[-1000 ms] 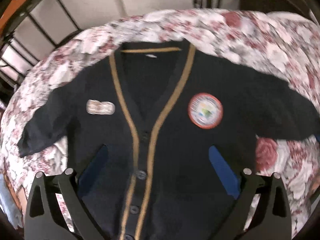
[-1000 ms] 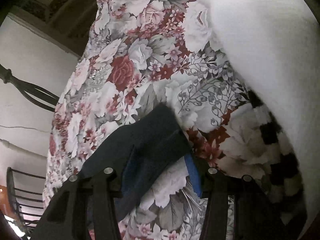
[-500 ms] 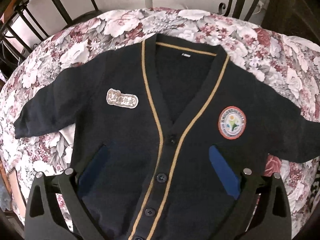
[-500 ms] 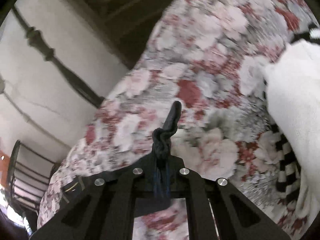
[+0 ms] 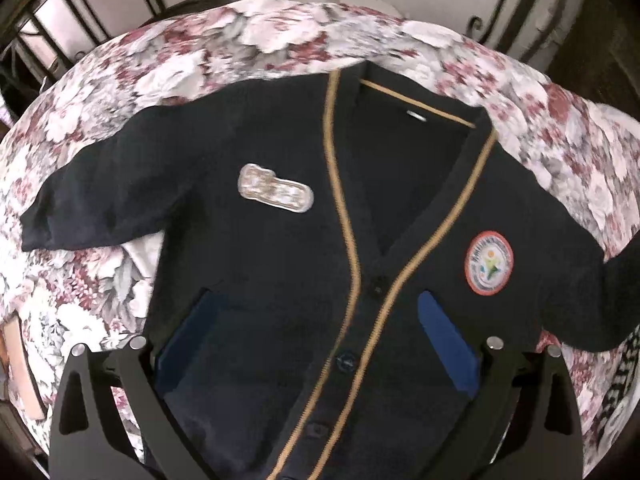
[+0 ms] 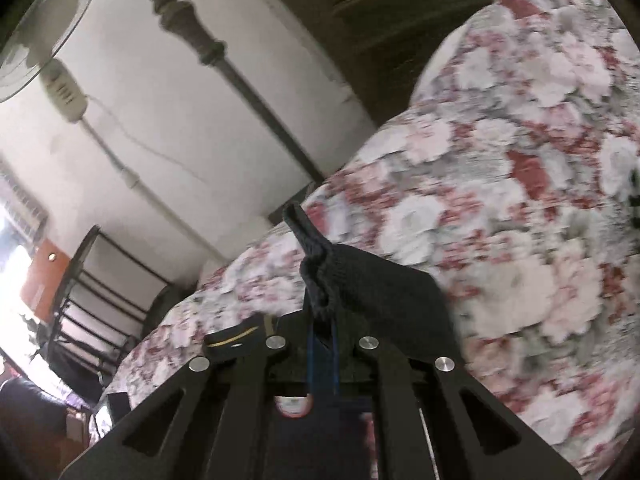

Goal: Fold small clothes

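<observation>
A small navy cardigan with tan trim, a round badge and a white name patch lies face up on the floral bedspread. My left gripper is open and hovers above the cardigan's lower front, holding nothing. Its left sleeve lies spread out flat. My right gripper is shut on the cuff of the cardigan's right sleeve and holds it lifted off the bed. That lifted sleeve shows at the right edge of the left wrist view.
The bed has a dark metal frame with posts against a white wall. A fan stands at the upper left of the right wrist view. A black and white checked cloth lies at the bed's right edge.
My right gripper closed on the right sleeve cuff and has lifted it, swinging up and over toward the cardigan's body. My left gripper drifted left over the cardigan, still open.
</observation>
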`<state>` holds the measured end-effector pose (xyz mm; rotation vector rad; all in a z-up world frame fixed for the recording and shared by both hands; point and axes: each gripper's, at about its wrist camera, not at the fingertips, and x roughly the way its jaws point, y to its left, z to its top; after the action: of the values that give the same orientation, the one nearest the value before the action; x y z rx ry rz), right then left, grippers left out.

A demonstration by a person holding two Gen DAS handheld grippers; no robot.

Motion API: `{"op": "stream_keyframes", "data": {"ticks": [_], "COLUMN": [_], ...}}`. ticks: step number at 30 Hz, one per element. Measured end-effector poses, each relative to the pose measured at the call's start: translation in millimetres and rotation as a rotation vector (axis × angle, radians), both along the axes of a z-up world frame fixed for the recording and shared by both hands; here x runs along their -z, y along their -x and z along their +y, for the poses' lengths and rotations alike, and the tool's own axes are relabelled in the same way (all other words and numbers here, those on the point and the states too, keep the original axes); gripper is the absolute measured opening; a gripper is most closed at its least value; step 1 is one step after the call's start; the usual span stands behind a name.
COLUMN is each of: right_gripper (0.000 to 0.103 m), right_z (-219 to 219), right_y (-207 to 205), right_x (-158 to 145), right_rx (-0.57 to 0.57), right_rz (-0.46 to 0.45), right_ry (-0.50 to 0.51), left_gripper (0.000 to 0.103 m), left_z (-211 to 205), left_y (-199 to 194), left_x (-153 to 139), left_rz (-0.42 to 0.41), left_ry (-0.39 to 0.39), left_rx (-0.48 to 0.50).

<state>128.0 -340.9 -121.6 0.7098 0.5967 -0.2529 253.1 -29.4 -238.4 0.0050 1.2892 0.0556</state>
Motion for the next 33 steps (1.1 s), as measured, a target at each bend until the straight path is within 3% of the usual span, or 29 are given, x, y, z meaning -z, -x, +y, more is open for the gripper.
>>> {"op": "stream_keyframes", "data": {"ticks": [5,11,18,21,24,28,33], "right_gripper": [0.007,0.007,0.007,0.007,0.007,0.007,0.007], "right_z": [37.9,90.4,153.4,169.7,174.1,174.8,195.4], "right_y": [-26.1,-58.2,-100.0,-111.1,-111.6,-111.5,-132.7], "right_x": [-1.2,1.0,20.4,37.1,54.0,68.3,84.0], "right_rx": [-0.066,-0.167,-0.302,-0.331,-0.336,-0.353,-0.427], "right_rz": [-0.024,-0.032,0.023,0.063,0.091,0.099,0.139], "right_ry": [-0.028,-0.042,-0.011,-0.002,-0.012,-0.056,-0.071], "left_gripper": [0.098,0.098,0.098,0.098,0.098,0.098,0.098], "left_z": [23.1,61.1,96.9,95.4,87.8,89.1,104.6], "left_y": [-2.6,-2.7,3.7,1.7,-8.3,-29.1,-34.6], "left_x": [-7.7,-35.5,-59.8,-51.6,-24.3,20.5,20.8], "left_rz": [-0.017,-0.113,-0.203,-0.181,-0.111,0.025,-0.005], "left_ry": [0.019,0.0,0.041,0.036,0.038,0.191,0.217], "left_rx": [-0.085,-0.224,-0.349,-0.336,-0.294,-0.293,-0.355]}}
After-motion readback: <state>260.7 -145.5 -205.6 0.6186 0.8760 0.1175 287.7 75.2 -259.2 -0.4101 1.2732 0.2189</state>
